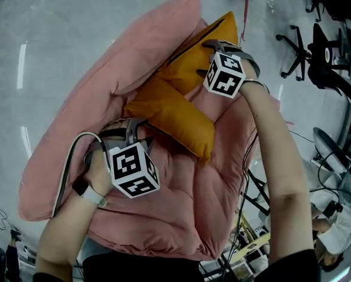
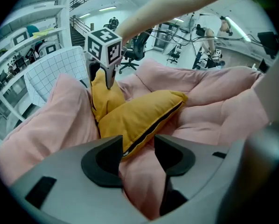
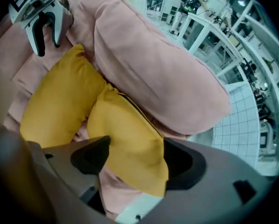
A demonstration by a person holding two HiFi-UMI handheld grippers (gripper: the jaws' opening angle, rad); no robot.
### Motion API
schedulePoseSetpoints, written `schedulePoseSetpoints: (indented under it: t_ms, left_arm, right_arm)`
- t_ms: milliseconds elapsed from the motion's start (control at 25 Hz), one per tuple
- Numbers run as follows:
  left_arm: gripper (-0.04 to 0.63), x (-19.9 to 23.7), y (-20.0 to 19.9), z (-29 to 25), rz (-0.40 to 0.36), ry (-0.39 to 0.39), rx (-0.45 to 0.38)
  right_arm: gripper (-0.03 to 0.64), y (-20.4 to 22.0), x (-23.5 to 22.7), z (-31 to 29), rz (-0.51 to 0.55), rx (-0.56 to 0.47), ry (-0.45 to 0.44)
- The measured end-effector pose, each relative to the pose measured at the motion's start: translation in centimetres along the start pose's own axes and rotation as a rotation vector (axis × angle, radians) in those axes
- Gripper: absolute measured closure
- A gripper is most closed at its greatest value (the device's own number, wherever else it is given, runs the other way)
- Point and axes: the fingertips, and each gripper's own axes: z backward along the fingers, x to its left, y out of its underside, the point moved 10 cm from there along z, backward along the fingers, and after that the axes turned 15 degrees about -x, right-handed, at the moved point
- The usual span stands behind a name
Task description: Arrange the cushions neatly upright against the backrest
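Right now two mustard-yellow square cushions, smooth-woven with dark zip seams, lie crossed in the hollow of the pink quilted lounger. The farther cushion leans on the lounger's puffy backrest; the nearer cushion slumps flat toward the lounger's middle. The right gripper points down by the lounger's back, jaws spread wide and unclamped, a limp corner of the farther cushion between them. The left gripper is over the lounger's seat, jaws partly apart, a soft pink fold bulging between them, the nearer cushion's corner touching one jaw
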Motion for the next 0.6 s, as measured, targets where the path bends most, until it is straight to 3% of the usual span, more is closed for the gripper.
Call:
schedulePoseSetpoints:
  t_ms: [360, 600]
  left_arm:
    - [0.377, 0.4, 0.3, -0.5, -0.01, 0.004, 0.009]
    - [0.377, 0.2, 0.6, -0.5, -0.011, 0.0, 0.011]
  right_arm:
    - [0.235, 0.2, -2.2, -4.2, -0.001, 0.082, -0.23]
    - [0.24, 0.2, -1.1, -5.9, -0.001, 0.117, -0.25]
